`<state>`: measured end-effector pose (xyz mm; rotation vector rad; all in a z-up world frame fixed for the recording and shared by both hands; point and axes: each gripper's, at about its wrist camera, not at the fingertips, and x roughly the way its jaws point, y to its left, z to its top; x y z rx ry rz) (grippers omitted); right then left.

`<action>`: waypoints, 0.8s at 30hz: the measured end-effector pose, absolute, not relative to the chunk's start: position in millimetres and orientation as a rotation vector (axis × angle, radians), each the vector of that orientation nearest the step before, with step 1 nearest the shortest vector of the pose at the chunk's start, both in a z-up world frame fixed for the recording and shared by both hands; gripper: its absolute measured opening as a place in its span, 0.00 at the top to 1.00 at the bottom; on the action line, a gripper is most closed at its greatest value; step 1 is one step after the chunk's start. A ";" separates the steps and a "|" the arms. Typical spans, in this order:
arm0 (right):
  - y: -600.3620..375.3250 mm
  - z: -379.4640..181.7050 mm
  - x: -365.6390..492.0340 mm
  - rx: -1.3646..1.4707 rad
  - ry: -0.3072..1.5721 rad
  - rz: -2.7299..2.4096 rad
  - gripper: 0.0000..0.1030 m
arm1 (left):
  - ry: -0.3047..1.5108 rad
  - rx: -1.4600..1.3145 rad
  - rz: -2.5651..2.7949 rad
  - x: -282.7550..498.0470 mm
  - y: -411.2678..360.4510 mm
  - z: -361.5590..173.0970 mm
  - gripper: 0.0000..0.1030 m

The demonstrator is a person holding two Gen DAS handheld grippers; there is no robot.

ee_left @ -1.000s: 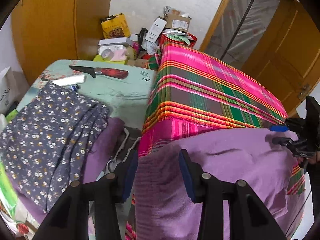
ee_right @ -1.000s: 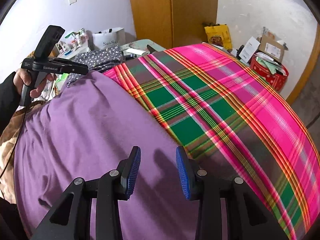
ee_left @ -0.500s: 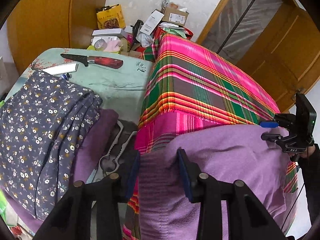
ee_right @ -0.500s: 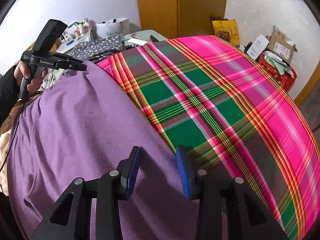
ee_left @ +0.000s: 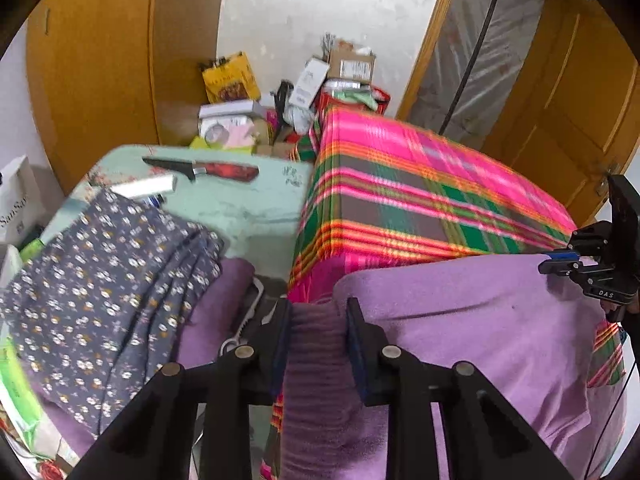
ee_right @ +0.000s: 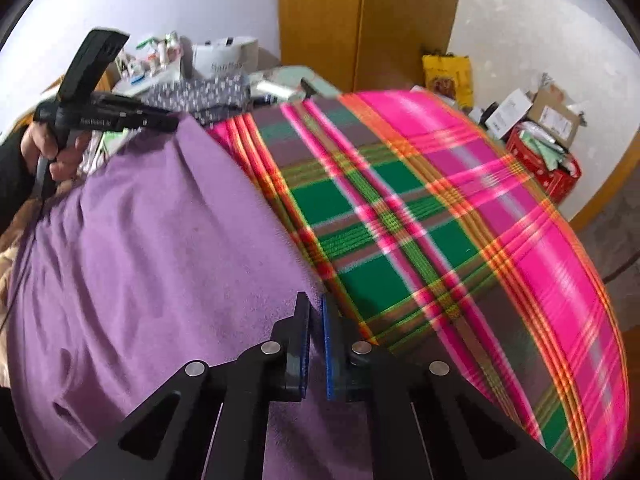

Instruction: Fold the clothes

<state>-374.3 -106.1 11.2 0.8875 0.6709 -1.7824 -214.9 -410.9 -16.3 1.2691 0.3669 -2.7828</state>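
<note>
**Now both claws are at the purple top**

So, the biggest thing is the plaid cloth (ee_right: pixel 420 220). It is pink and green and covers a big flat surface like a bed or table. On the near part of it lies the purple top (ee_right: pixel 152 248). It is spread out wide, with some soft bumps and wrinkles in it.

Next to the plaid cloth is a pale green table (ee_left: pixel 240 208). A flowery cloth (ee_left: pixel 100 280) is piled there, and a knife (ee_left: pixel 204 168) with a red handle lies farther back.

The left gripper (ee_left: pixel 316 344) is at one corner of the purple top. A ribbed bit of the top, maybe a cuff or hem, sits between its fingers. The fingers look pressed on it, so I think it is pinching that bit.

The right gripper (ee_right: pixel 315 344) is at the other end, right at the edge where purple meets plaid. Its fingers are almost together. I cannot tell for sure if cloth is caught between them.

The top looks soft, fuzzy and light. It will flop and sag if lifted, not stay flat. Good places to hold it are the corners and the thick ribbed edge, because those will not slip out so easily. Holding two far-apart corners keeps it stretched for a neat fold.
</note>
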 end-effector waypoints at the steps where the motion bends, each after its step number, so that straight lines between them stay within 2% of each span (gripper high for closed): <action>1: -103.3 17.7 -370.5 0.868 0.665 -1.794 0.94 | 0.359 1.238 -2.796 -209.9 -409.3 -9.4 0.74; 14: -51.7 96.1 -273.1 0.628 0.601 -1.885 0.94 | 0.316 0.877 -2.948 -118.9 -375.6 63.8 0.74; 18: -35.0 109.8 -233.5 0.573 0.591 -1.881 0.94 | 0.324 0.796 -2.966 -82.5 -363.0 72.4 0.74; 24: -15.7 99.6 -169.0 0.573 0.596 -1.818 0.94 | 0.383 0.721 -2.966 -21.5 -342.7 64.1 0.74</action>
